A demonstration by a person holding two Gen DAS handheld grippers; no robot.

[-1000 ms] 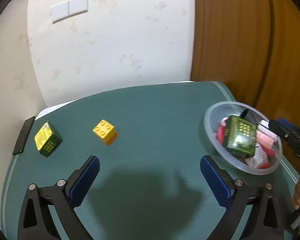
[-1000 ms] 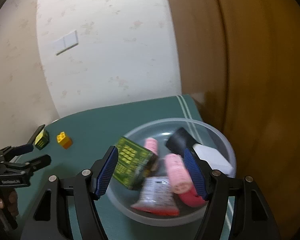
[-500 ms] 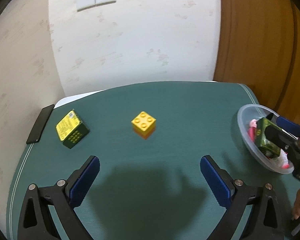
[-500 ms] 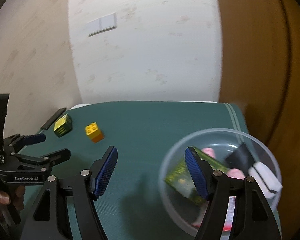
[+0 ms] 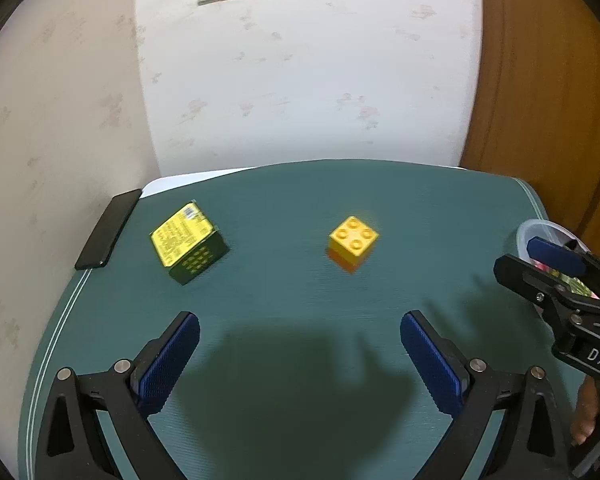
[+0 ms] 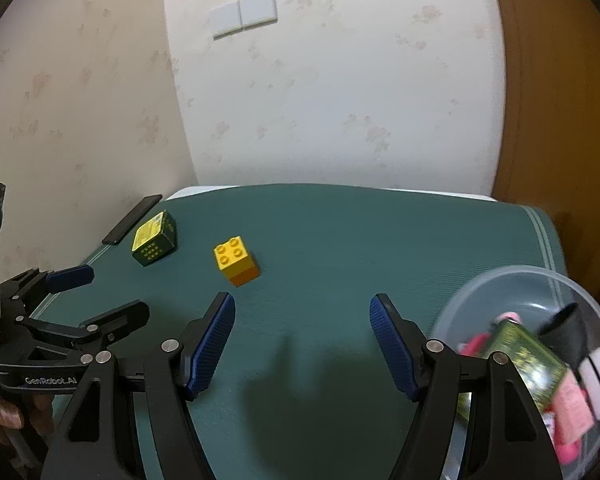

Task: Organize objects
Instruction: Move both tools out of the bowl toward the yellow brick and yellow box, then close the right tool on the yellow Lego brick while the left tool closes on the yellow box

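Green mat [image 5: 284,320]: yellow brick [image 5: 353,242] lies beyond open left tool [image 5: 300,354].

Left gripper [image 5: 300,354] gapes empty at frame bottom above a green mat [image 5: 284,308], with a yellow brick [image 5: 353,243] centre, green box [image 5: 188,242] left, right gripper [image 5: 540,264] at right edge.

1. In the left wrist view, we see the bowl [image 5: 540,227] only as a sliver at the right edge, mostly hidden behind the right gripper [image 5: 540,258].
2. In the right wrist view, the lower right frame edge cuts the bowl [image 6: 512,280]; its contents are blurred, and a gripper finger [image 6: 396,354] covers part of the green box [image 6: 532,354].
3. We cannot read the print on the small box [image 5: 184,236]; it is too small.
4. The hand [image 6: 4,414] at the lower left is cut off.
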